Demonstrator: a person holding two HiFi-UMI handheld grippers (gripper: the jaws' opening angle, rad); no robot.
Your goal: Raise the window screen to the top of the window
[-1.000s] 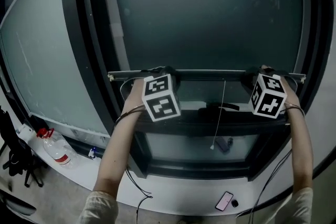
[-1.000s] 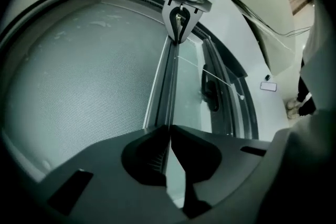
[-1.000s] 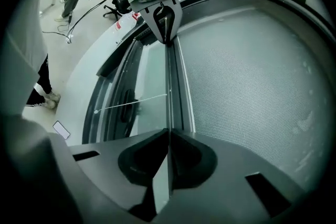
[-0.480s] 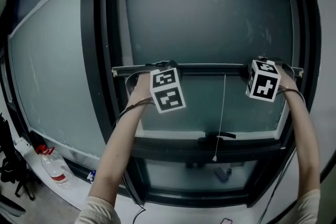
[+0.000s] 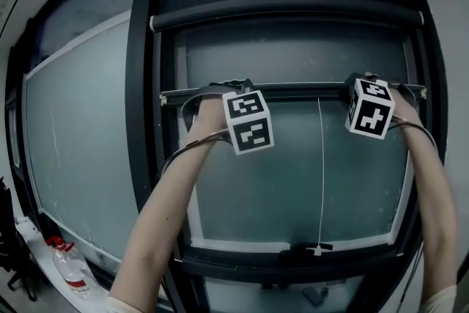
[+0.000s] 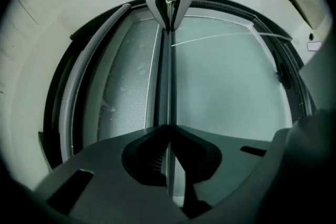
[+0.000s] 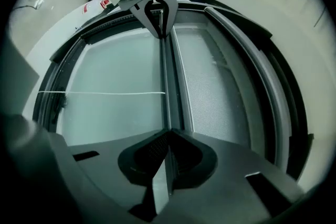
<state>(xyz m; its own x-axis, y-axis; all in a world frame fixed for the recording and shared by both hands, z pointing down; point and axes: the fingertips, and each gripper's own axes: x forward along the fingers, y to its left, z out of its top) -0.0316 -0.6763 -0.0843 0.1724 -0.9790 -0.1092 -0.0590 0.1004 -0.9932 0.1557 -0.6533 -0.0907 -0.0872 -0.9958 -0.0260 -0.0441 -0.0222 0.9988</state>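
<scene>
Holding the screen bar (image 5: 293,90) level, side to side, jaws of left gripper (image 5: 233,88) and right gripper (image 5: 357,82) clenched on it near either end, roller box (image 5: 286,8) straight above, near, not yet touching.

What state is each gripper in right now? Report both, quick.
Left gripper: tongs closed on the thin dark metal screen bar.
Right gripper: tongs closed on that bar too.
</scene>
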